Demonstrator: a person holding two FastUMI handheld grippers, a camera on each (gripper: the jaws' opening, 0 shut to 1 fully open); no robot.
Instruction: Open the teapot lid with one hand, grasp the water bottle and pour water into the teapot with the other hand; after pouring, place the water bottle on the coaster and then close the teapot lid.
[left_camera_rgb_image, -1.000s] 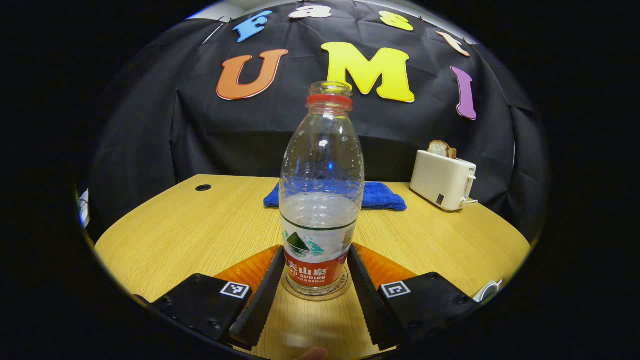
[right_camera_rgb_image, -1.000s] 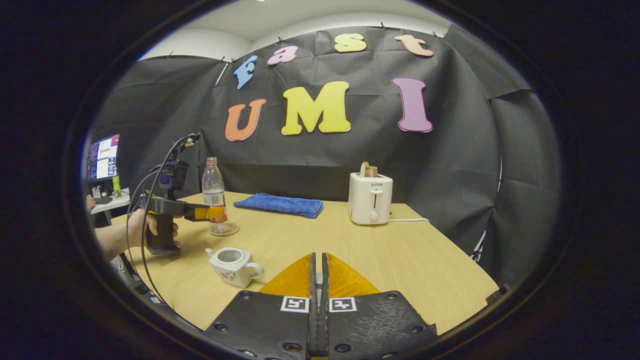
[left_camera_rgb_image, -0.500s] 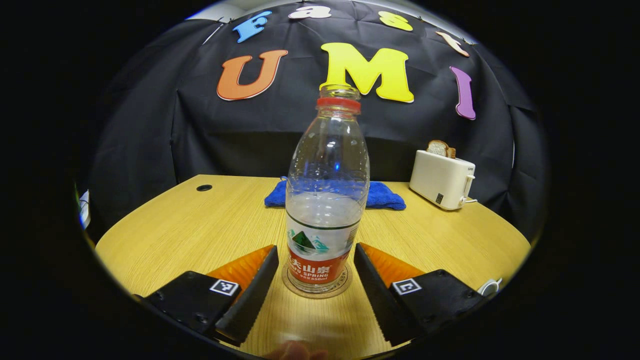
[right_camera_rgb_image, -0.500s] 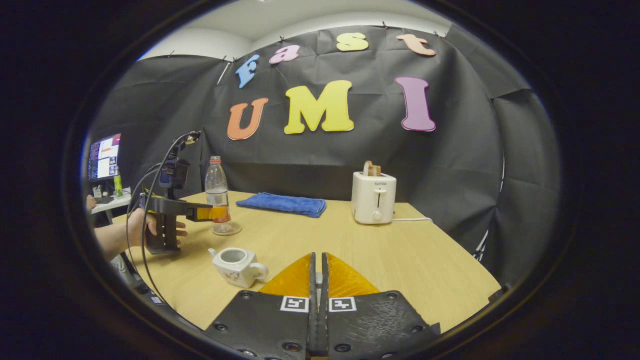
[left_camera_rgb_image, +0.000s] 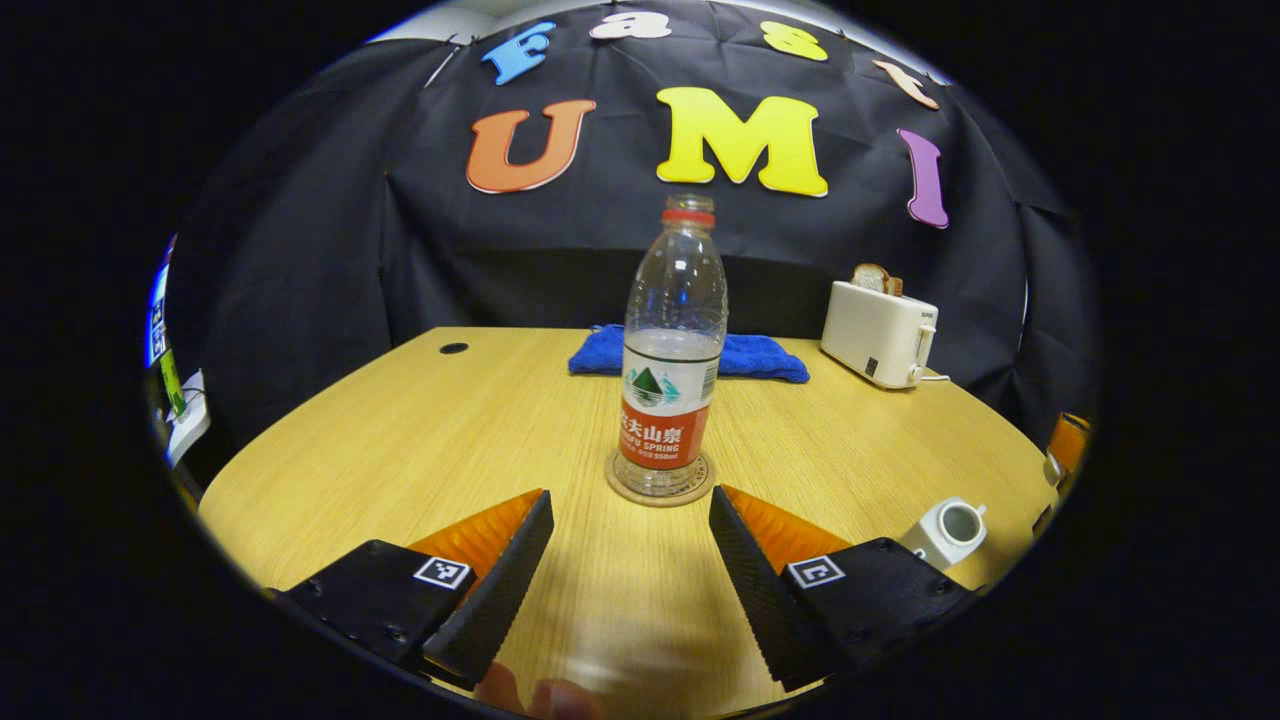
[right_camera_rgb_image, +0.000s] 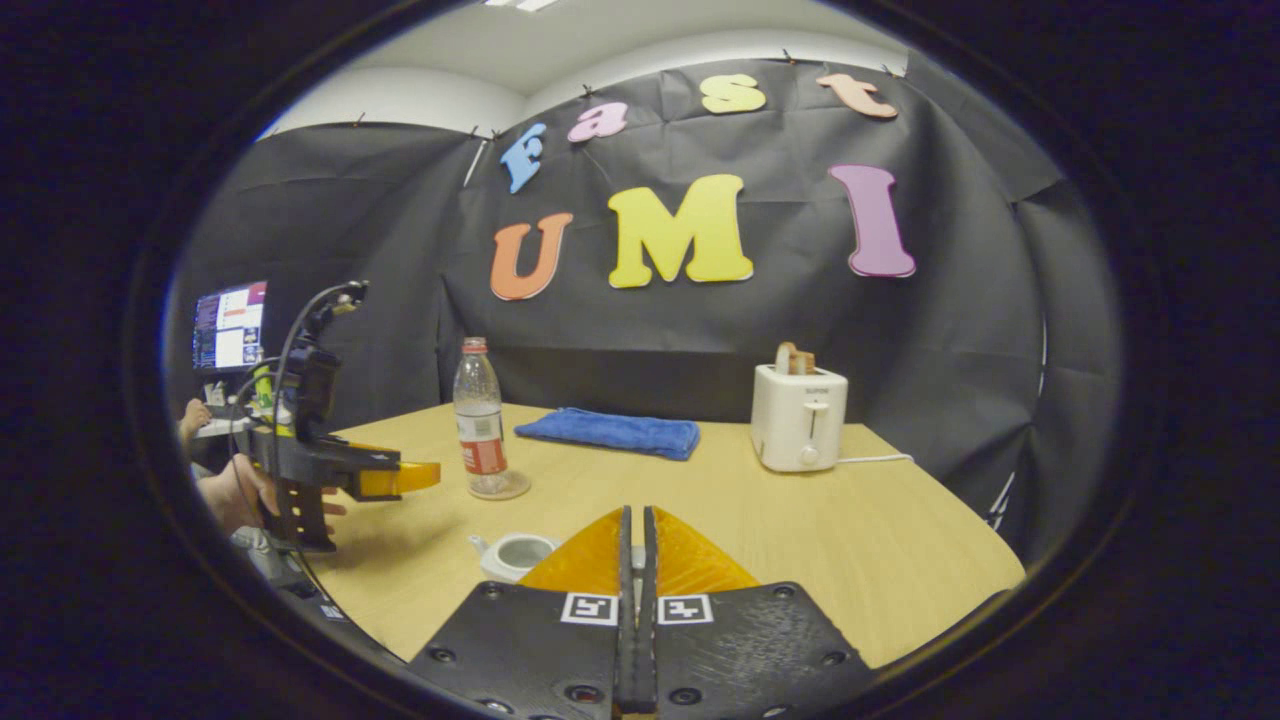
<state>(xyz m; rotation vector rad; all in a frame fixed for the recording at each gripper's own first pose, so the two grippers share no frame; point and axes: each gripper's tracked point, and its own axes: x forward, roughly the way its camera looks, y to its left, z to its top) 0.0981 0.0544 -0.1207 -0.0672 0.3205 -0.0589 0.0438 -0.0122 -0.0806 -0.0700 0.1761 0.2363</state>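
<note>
Change: now that we have let go and drawn the left gripper (left_camera_rgb_image: 620, 540) back, the water bottle (left_camera_rgb_image: 672, 350) stands free on the coaster (left_camera_rgb_image: 660, 482); half a second ago our fingers flanked its base, and now a clear strip of tabletop (left_camera_rgb_image: 420, 430) lies between them and it.
Left fingers: we hold them wide apart and empty, pointed at the bottle from a little way off; the right gripper view shows the same gripper (right_camera_rgb_image: 395, 478) short of the bottle (right_camera_rgb_image: 480, 420), not touching it.
Bottle: upright, uncapped, partly full, centred on the coaster.
Teapot: the small white teapot (left_camera_rgb_image: 945, 530) sits near the tabletop's right edge in the left gripper view, its mouth open and no lid on it; in the right gripper view it (right_camera_rgb_image: 515, 552) lies just beyond our right fingers.
Right fingers: we keep the right gripper (right_camera_rgb_image: 635, 560) pressed shut; we judge the lid may be pinched between them, but we cannot see it.
Meaning: we judge the pouring and the placing done, so closing the teapot is what remains.
Bystanders: the blue cloth (left_camera_rgb_image: 690, 355) and the toaster (left_camera_rgb_image: 880, 335) stand well behind, untouched.
</note>
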